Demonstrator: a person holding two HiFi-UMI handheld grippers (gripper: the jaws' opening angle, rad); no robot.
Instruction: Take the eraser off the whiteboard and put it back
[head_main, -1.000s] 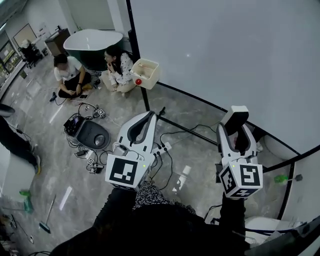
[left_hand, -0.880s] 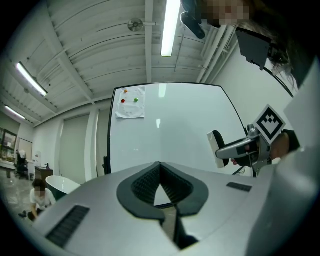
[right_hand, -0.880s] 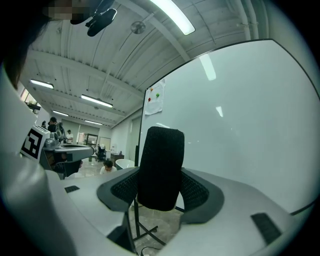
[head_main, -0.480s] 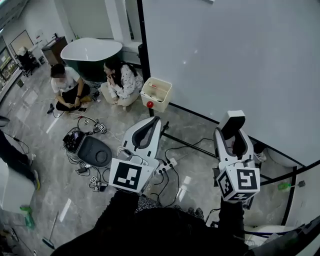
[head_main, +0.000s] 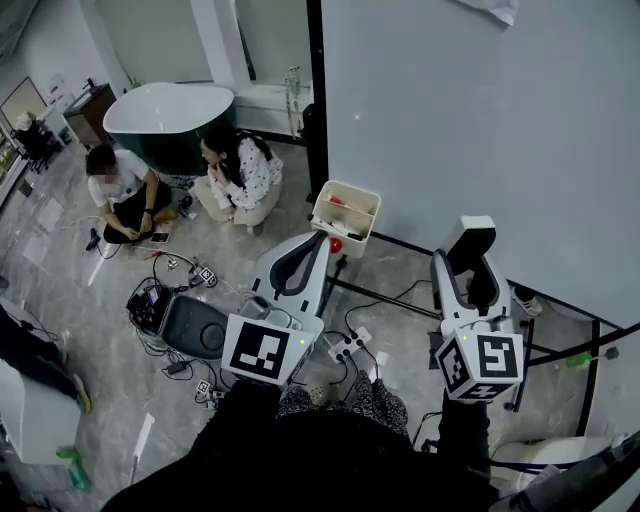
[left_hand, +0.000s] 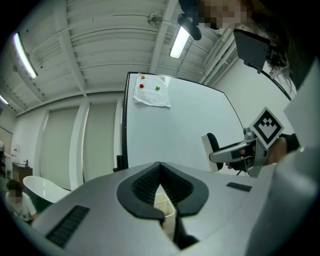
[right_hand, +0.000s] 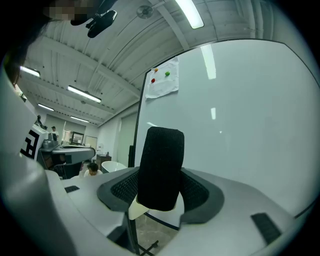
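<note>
The eraser (head_main: 468, 243), a white block with a black felt face (right_hand: 160, 167), stands upright between the jaws of my right gripper (head_main: 470, 264), which is shut on it. It is held just in front of the whiteboard (head_main: 480, 120), a little off the surface. The left gripper view shows the eraser (left_hand: 213, 148) from the side, apart from the board (left_hand: 175, 125). My left gripper (head_main: 318, 240) is shut with nothing in it, its tips (left_hand: 160, 167) pointing at a white tray (head_main: 346, 210) on the board's lower left corner.
A sheet of paper (right_hand: 164, 77) is pinned by small magnets at the board's top left. Two people (head_main: 240, 170) sit on the floor by a dark bathtub (head_main: 165, 110). Cables, power strips (head_main: 350, 345) and a black case (head_main: 195, 325) lie on the floor below the board's stand.
The view has drawn nearer to the whiteboard, and the tray and board edge have slid right in the head view. Both grippers keep their pose; the right one still grips the eraser.
</note>
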